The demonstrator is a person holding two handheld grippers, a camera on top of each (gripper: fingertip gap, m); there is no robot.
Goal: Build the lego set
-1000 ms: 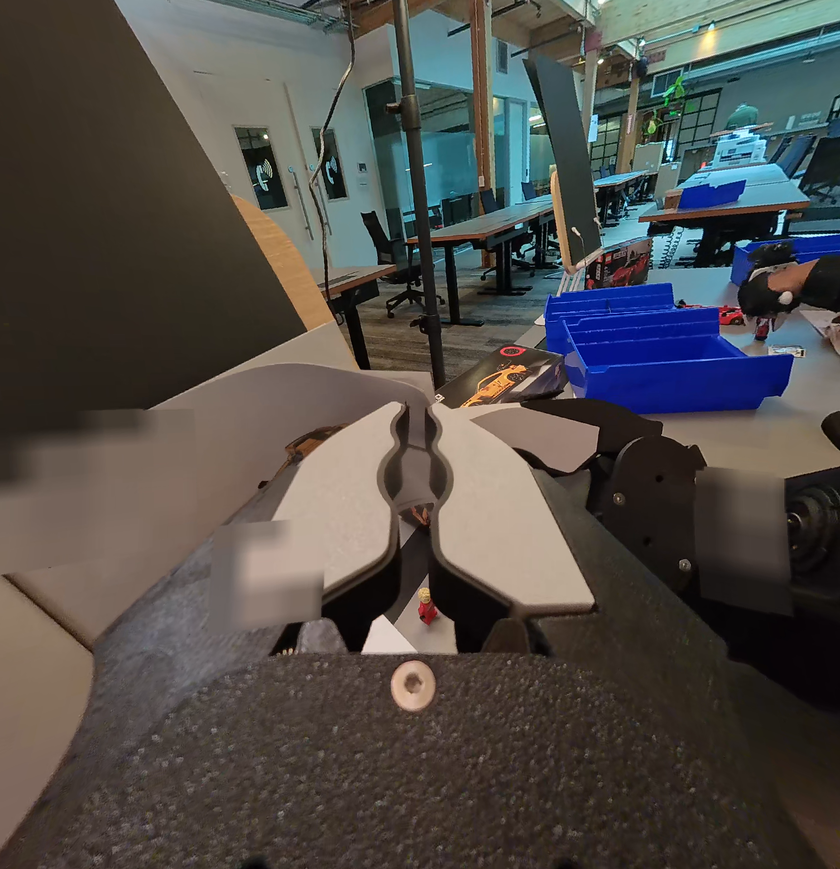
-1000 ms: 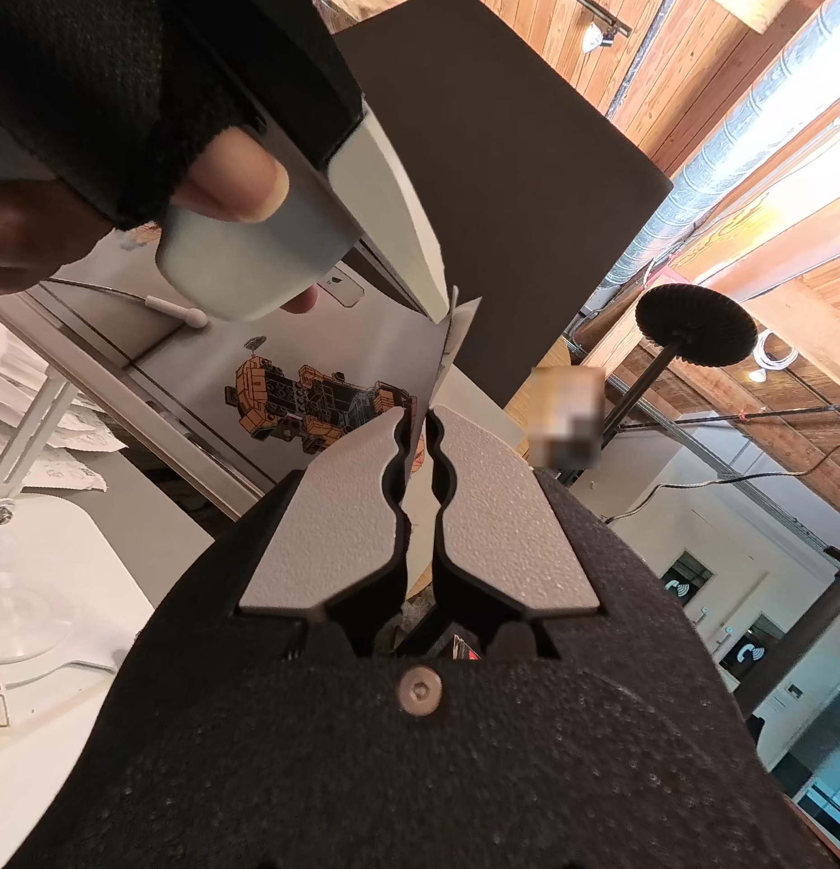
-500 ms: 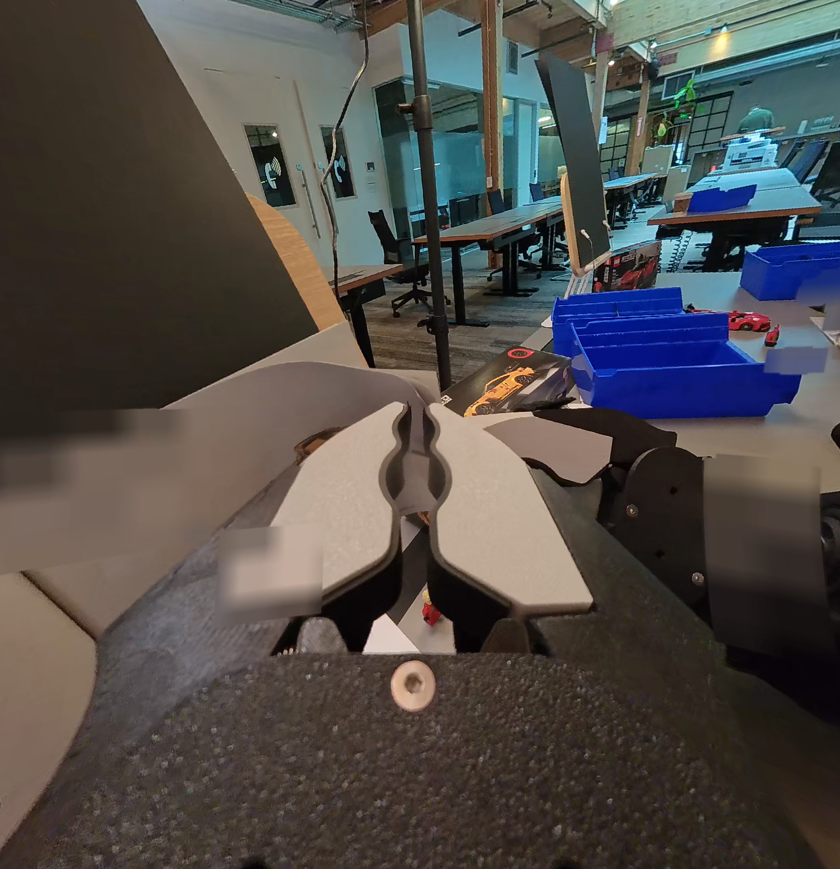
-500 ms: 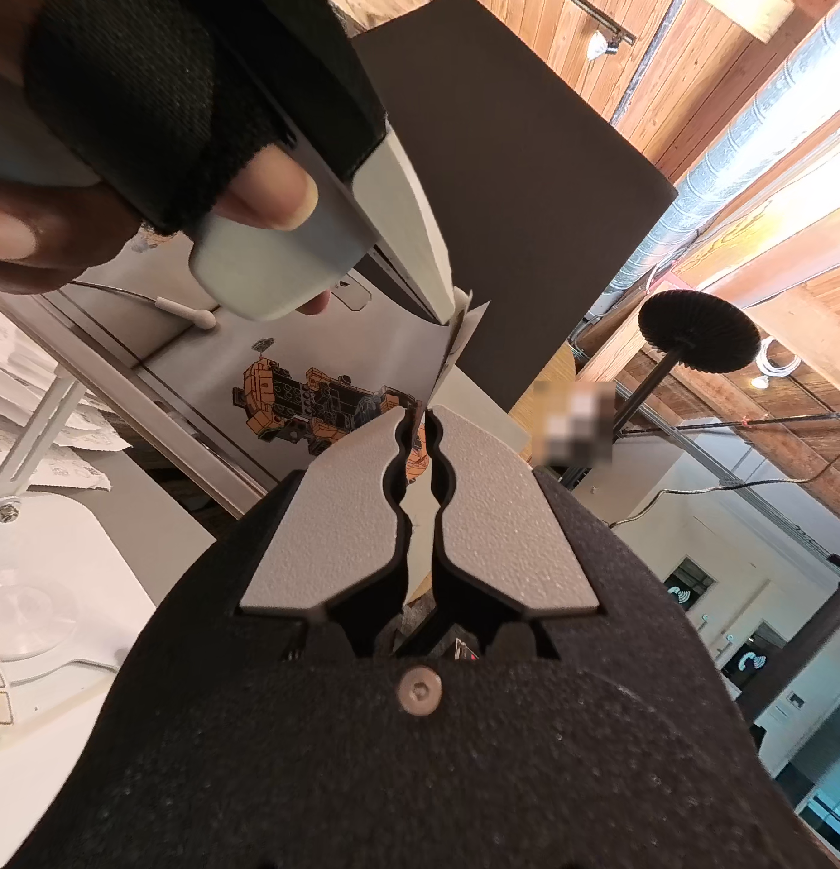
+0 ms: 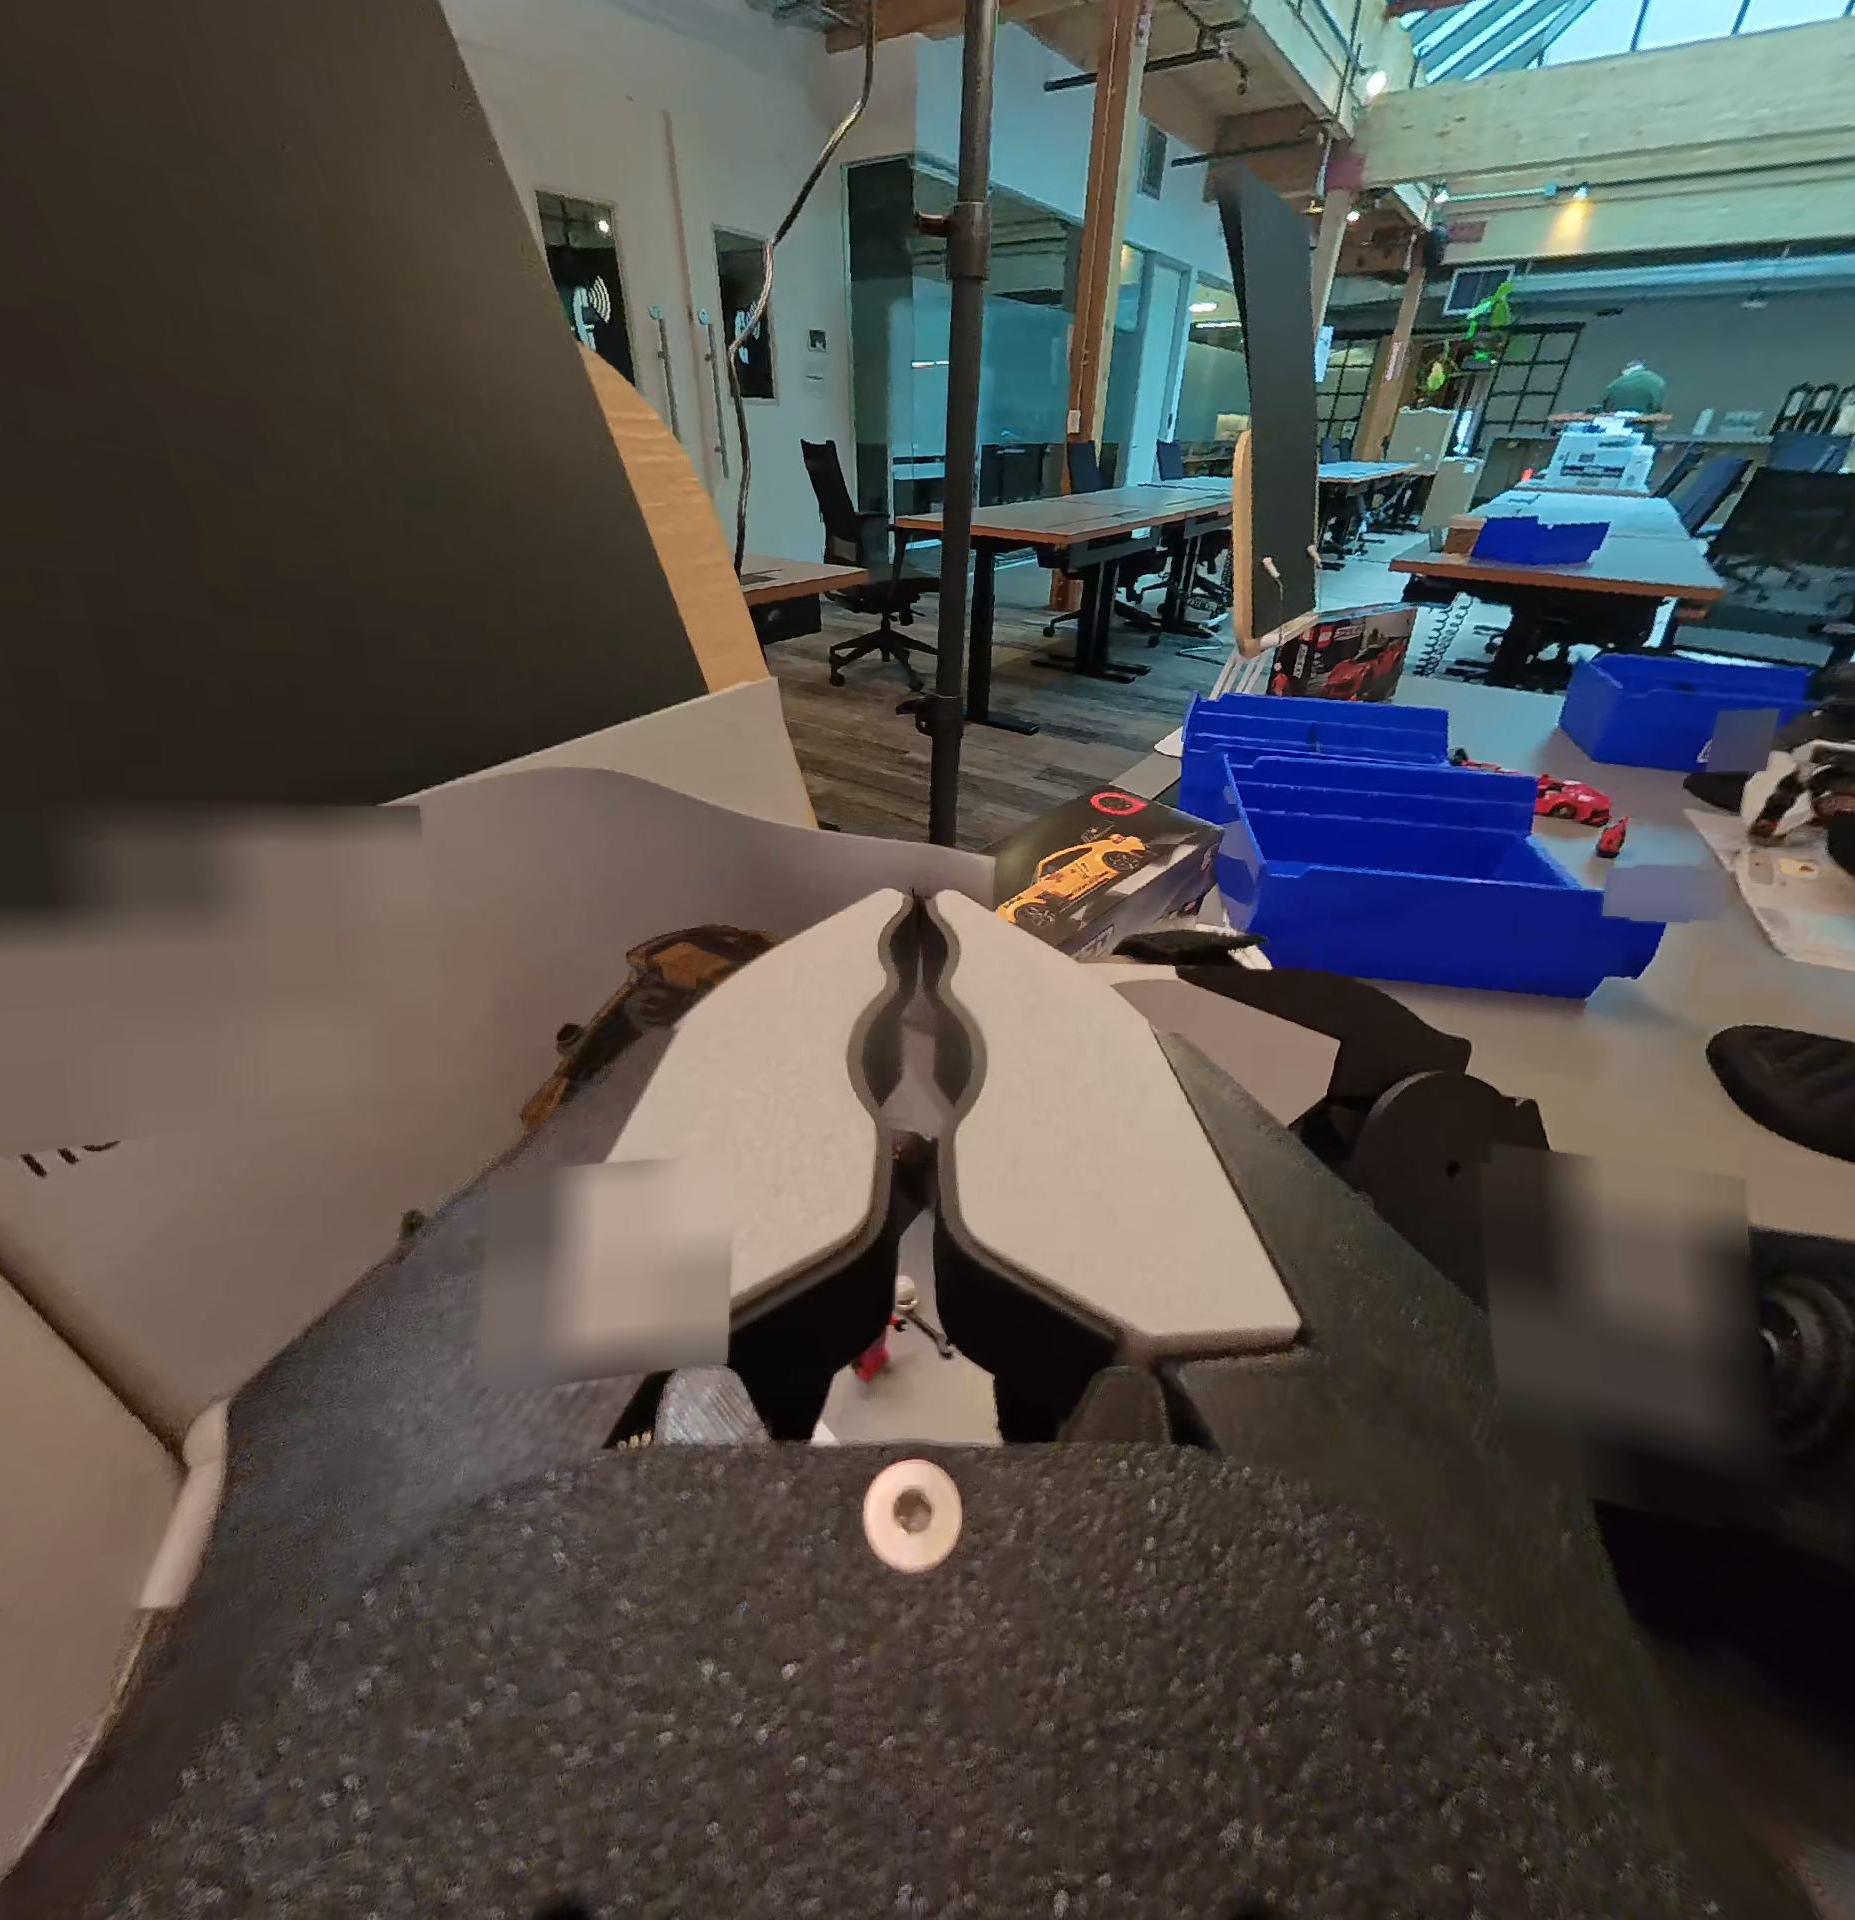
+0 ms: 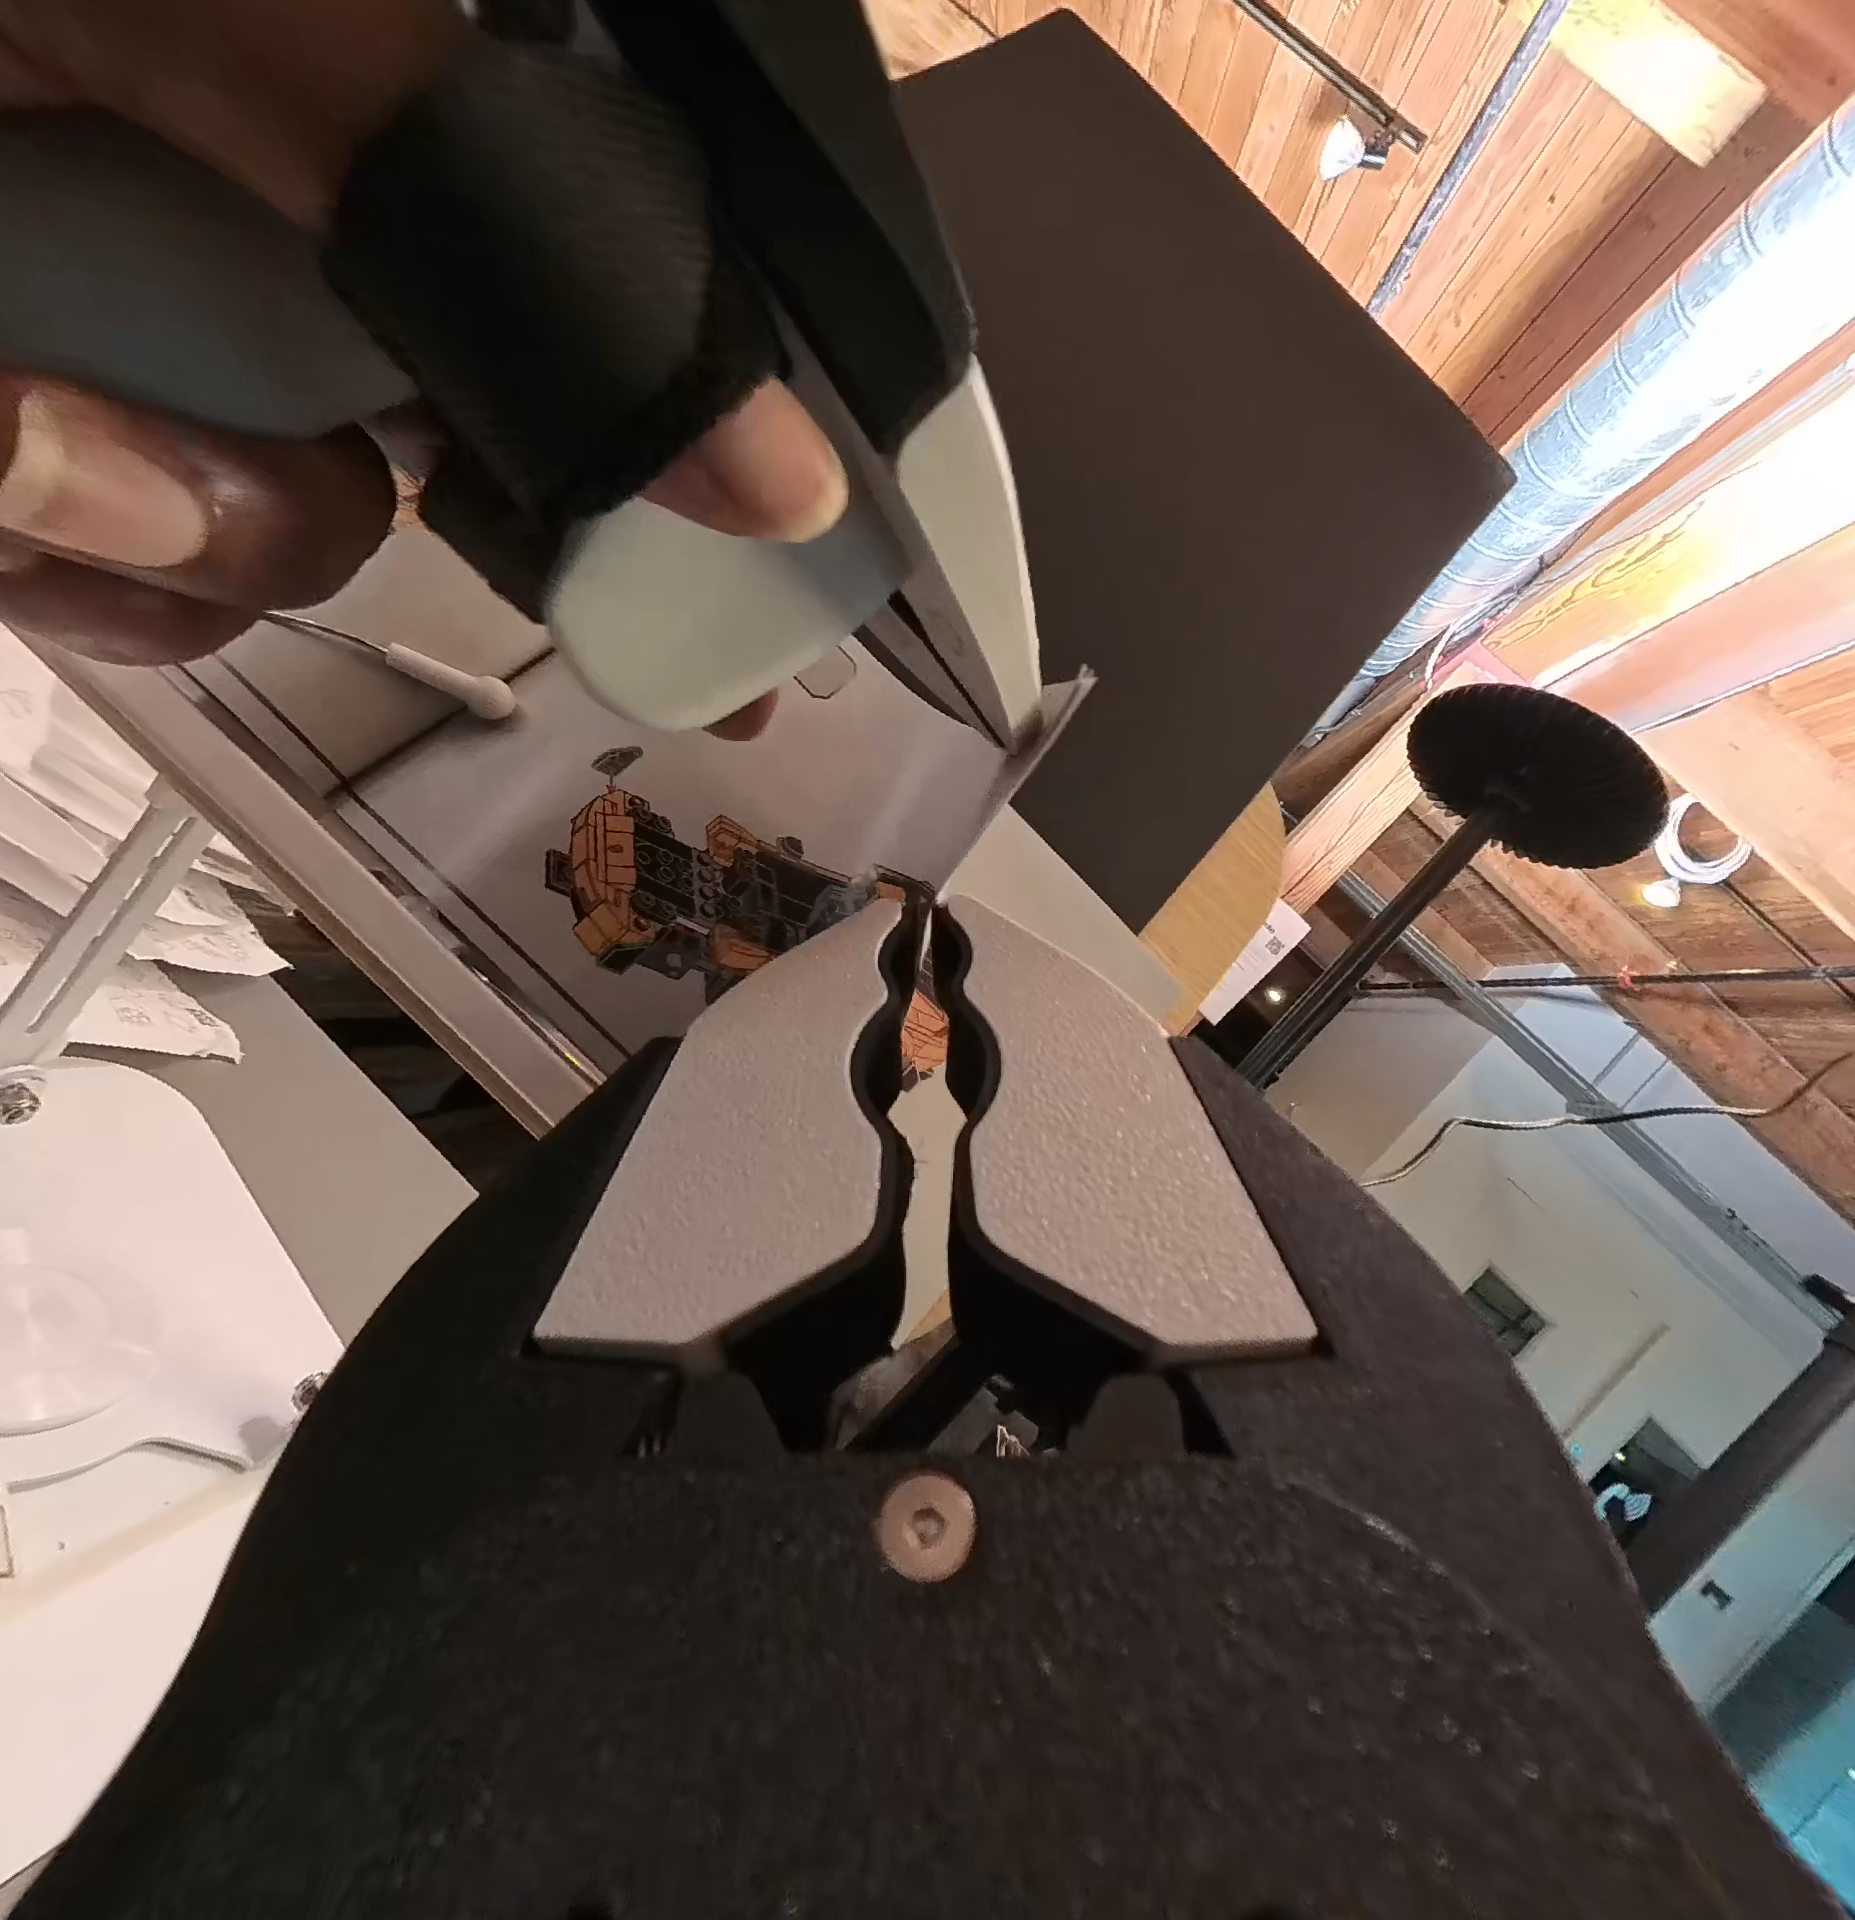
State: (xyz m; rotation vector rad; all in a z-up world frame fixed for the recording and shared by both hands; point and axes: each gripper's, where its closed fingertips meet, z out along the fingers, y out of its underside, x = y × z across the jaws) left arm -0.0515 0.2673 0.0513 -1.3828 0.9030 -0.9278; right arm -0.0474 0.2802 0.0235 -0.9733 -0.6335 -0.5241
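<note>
The instruction booklet page (image 5: 549,862) is grey with an orange car picture (image 6: 674,894) and curves up from the booklet. My left gripper (image 5: 921,906) is shut on the page's upper corner. It also shows in the right wrist view (image 6: 1006,717), held by a gloved hand (image 6: 549,291). My right gripper (image 6: 923,916) is shut on the same page's edge lower down, and the paper runs between its fingers. The right gripper's body shows at the right of the left wrist view (image 5: 1349,1029). A small red minifigure (image 5: 879,1356) stands on the table below the left jaws.
Blue bins (image 5: 1422,894), an orange-car set box (image 5: 1110,873) and a red toy car (image 5: 1572,795) are on the grey table to the right. A black pole (image 5: 959,520) and a black board (image 6: 1162,468) stand behind. A white stand base (image 6: 92,1299) and paper sheets (image 6: 29,831) lie left. The tips of both grippers are at nearly the same place.
The left gripper has moved closer to the right gripper along the page, which stands more upright between them. Both grippers stay shut on it.
</note>
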